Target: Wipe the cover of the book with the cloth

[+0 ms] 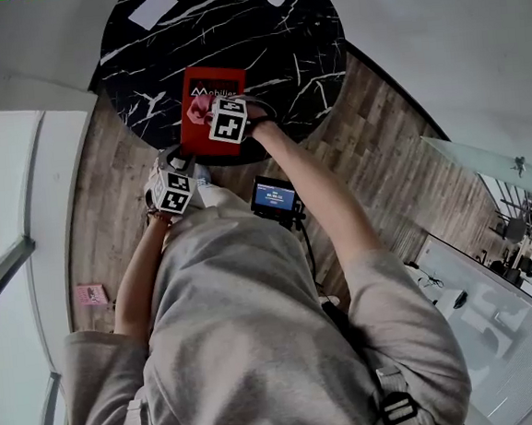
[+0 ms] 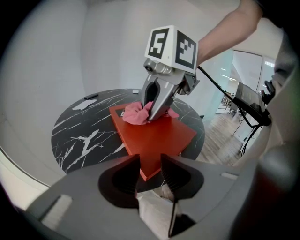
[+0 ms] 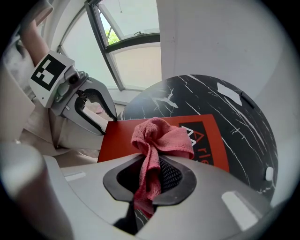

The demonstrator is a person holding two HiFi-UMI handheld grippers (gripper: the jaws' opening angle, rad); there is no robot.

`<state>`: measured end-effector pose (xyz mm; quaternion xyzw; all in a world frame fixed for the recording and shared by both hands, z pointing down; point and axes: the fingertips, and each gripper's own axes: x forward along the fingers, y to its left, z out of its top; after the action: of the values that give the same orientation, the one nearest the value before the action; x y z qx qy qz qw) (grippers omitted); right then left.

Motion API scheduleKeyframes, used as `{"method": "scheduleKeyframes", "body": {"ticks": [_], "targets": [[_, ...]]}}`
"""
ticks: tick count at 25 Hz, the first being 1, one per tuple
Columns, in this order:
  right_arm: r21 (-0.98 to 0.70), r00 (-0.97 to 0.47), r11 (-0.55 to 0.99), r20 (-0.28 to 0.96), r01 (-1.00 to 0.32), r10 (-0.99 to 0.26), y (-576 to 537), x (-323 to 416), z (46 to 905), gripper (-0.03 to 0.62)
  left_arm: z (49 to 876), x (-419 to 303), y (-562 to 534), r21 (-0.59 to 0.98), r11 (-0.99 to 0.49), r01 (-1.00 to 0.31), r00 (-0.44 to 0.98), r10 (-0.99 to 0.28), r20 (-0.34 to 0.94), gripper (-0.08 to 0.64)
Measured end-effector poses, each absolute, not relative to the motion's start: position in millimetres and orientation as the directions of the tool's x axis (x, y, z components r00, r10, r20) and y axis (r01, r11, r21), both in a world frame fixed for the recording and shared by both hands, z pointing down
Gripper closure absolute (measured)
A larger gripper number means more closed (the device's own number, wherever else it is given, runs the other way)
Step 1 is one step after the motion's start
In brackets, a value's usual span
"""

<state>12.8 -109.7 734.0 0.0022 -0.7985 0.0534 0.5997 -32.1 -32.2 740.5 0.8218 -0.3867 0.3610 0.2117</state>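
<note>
A red book (image 1: pixel 201 85) lies on the round black marble table (image 1: pixel 299 56), its near corner past the table's edge. My right gripper (image 3: pixel 150 171) is shut on a pink cloth (image 3: pixel 159 136) and points steeply down, pressing the bunched cloth onto the book's cover (image 3: pixel 122 140) beside the printed title. From the left gripper view the same gripper (image 2: pixel 152 115) stands on the book's (image 2: pixel 154 136) far part with the cloth (image 2: pixel 136 115). My left gripper (image 2: pixel 150 166) has the book's near corner between its jaws, apparently clamped; it (image 3: pixel 101 119) shows at that corner in the right gripper view.
A white card (image 1: pixel 153 10) and a small white piece (image 1: pixel 276 0) lie at the table's far side. A small screen on a stand (image 1: pixel 274 197) is by the person's legs. Wooden floor surrounds the table, with a pink item (image 1: pixel 92 294) at left.
</note>
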Motion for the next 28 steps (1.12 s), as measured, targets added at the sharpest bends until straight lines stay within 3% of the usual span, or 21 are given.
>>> {"method": "scheduleKeyframes", "body": {"ticks": [28], "targets": [[-0.117, -0.238, 0.993, 0.964, 0.024, 0.119, -58.2, 9.6, 734.1, 0.523, 740.4, -31.6, -32.2, 0.070, -0.603, -0.794, 0.434, -0.483, 0.760, 0.423]]}}
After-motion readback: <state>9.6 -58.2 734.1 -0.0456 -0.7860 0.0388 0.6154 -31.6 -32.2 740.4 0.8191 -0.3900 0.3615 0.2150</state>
